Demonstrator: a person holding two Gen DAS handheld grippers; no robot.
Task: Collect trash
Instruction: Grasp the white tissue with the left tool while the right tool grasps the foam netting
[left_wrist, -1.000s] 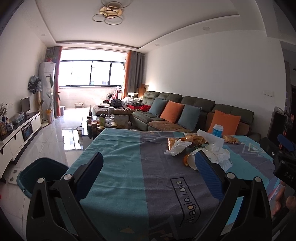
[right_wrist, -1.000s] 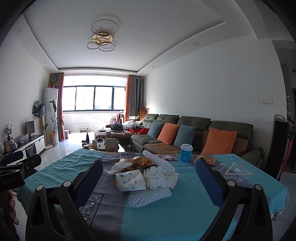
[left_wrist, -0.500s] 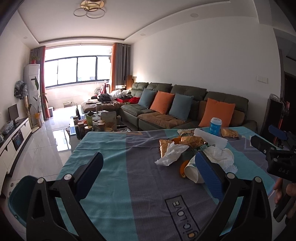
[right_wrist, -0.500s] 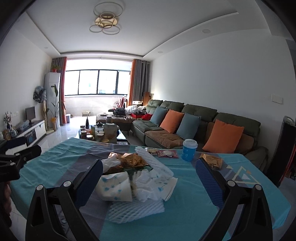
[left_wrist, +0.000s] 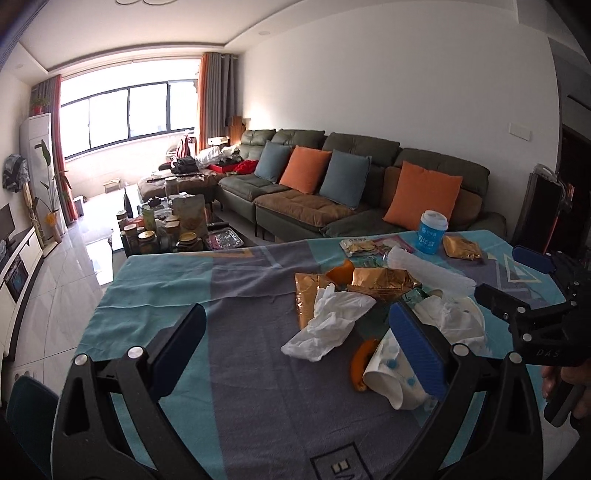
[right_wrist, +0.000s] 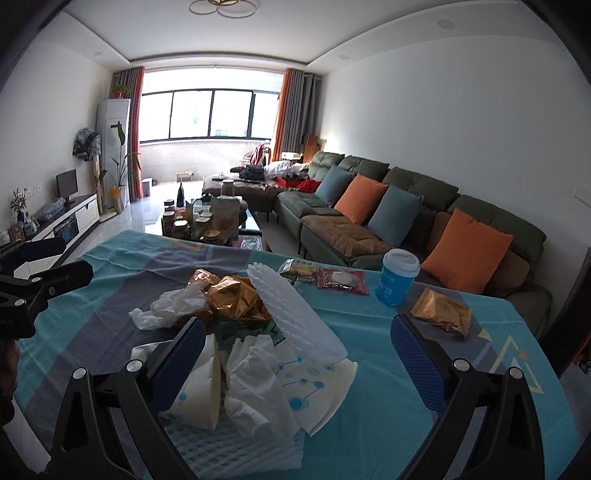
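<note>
Teal-and-grey cloth-covered surface (left_wrist: 240, 387): heap of trash at centre, comprising crumpled white tissue (left_wrist: 327, 326), gold foil wrapper (left_wrist: 382, 282), white foam netting (right_wrist: 295, 310), dotted paper cup (right_wrist: 199, 391). Left gripper (left_wrist: 299, 350) and right gripper (right_wrist: 299, 350) both spread wide, empty, above the heap.

Left gripper (left_wrist: 299, 350) and right gripper (right_wrist: 299, 363) both hover level, fingers spread wide, holding nothing.
</note>
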